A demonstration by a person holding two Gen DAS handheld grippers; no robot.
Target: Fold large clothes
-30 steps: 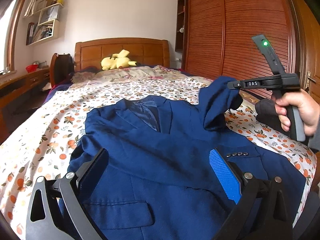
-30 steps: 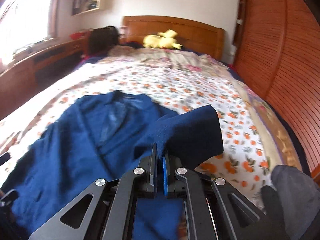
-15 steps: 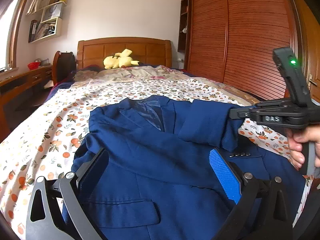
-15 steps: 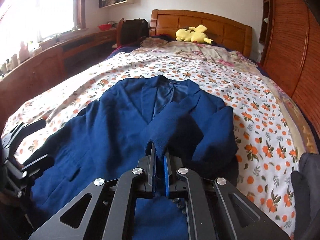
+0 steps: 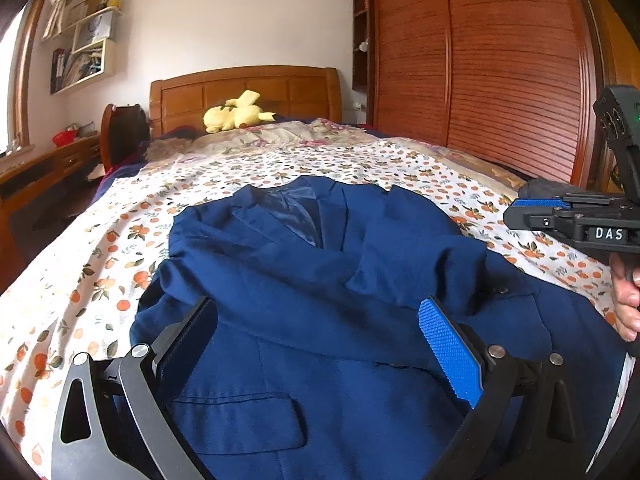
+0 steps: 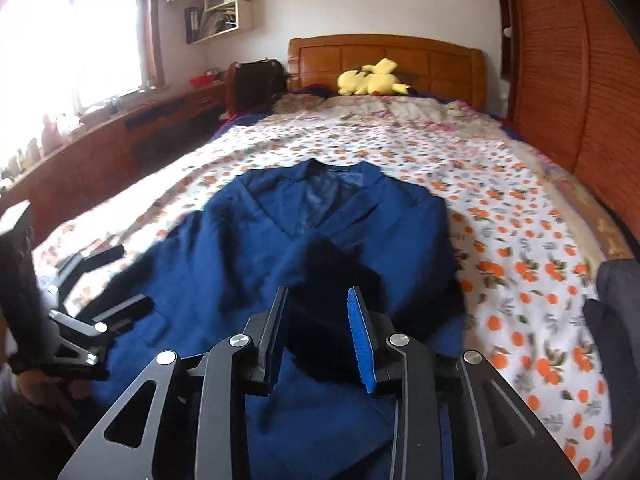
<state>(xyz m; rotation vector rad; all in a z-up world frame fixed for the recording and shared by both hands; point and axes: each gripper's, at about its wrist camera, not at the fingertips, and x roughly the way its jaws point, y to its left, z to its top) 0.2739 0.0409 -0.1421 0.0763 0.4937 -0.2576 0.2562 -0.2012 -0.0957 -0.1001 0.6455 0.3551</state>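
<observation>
A blue jacket (image 6: 304,248) is laid flat at frame centre on the bed (image 6: 520,216), one sleeve (image 5: 416,248) folded across it. The right gripper (image 6: 318,332), jaws just parted, is seen releasing the cuff; the left gripper (image 5: 320,352) is held wide and empty. The cloth is judged soft, fairly heavy, best pinched at hem or shoulder seams

I see the navy jacket (image 5: 320,280) as matt woven cloth with a faintly napped face; its lining near the collar looks smoother and slightly shiny. Beneath the jacket, the bedsheet (image 5: 100,264) is thin printed cotton-like cloth, matt. Behind the jacket, the headboard (image 5: 244,88) is varnished wood with a soft gloss. My left gripper (image 5: 320,344) is matt black plastic with bright metal pins and a rough, stippled blue pad (image 5: 448,344).
</observation>
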